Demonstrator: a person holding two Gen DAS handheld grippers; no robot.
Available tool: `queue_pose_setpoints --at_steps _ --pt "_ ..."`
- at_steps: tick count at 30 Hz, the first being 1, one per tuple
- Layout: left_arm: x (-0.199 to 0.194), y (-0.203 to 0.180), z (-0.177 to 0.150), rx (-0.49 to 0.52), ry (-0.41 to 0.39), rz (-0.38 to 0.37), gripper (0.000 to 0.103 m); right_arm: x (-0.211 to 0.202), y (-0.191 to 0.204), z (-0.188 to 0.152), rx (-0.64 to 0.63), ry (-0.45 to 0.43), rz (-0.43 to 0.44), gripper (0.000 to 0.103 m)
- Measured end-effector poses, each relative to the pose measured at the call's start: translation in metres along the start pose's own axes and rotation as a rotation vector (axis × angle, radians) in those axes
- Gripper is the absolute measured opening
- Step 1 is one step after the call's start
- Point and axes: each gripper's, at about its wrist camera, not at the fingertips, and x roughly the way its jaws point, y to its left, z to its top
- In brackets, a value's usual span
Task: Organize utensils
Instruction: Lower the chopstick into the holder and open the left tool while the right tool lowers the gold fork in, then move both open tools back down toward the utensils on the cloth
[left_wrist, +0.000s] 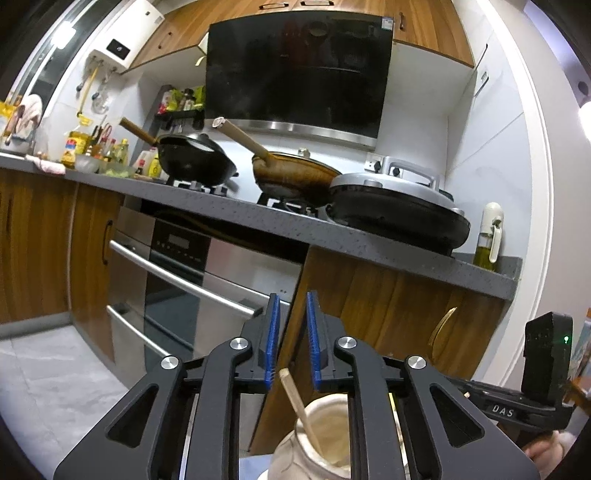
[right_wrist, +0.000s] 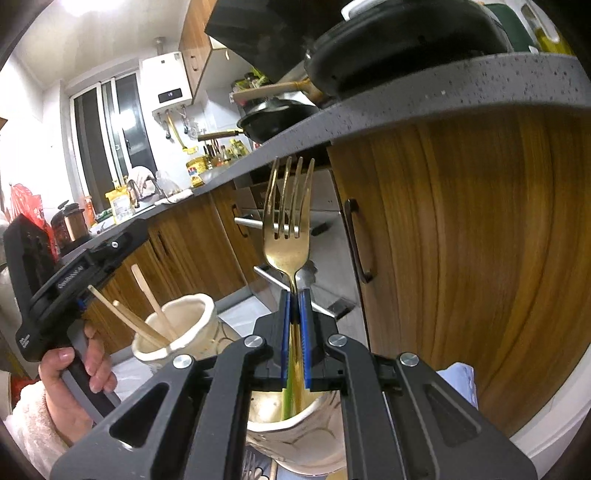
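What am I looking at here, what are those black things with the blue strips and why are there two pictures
Those are hand-held tongs, one in each of a person's hands; no robot is involved. Each carries a wide-angle camera looking along its two blue-padded fingers, so each picture is taken from one of them.

The left tongs are slightly open with nothing between the pads. Just below them stands a cream ceramic cup with a wooden chopstick in it. The right picture shows the left hand gripping their handle.

The right tongs are shut on a gold fork, tines up, its handle reaching into a second ceramic cup.

Behind is a kitchen countertop with a black wok, a brown pan and a lidded electric griddle.
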Motion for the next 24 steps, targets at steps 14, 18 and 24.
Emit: queue_pose_setpoints --at_steps 14,18,24 --pt "-0.012 0.005 0.001 0.016 0.008 0.042 0.038 0.002 -0.011 0.002 0.039 0.015 -0.019 0.014" --pt "-0.028 0.003 0.004 0.018 0.005 0.064 0.039 -0.005 -0.010 0.000 0.034 0.013 -0.032 0.029" --pt "-0.063 -0.012 0.002 0.058 0.008 0.121 0.061 -0.030 -0.002 -0.007 -0.005 0.013 -0.070 0.054"
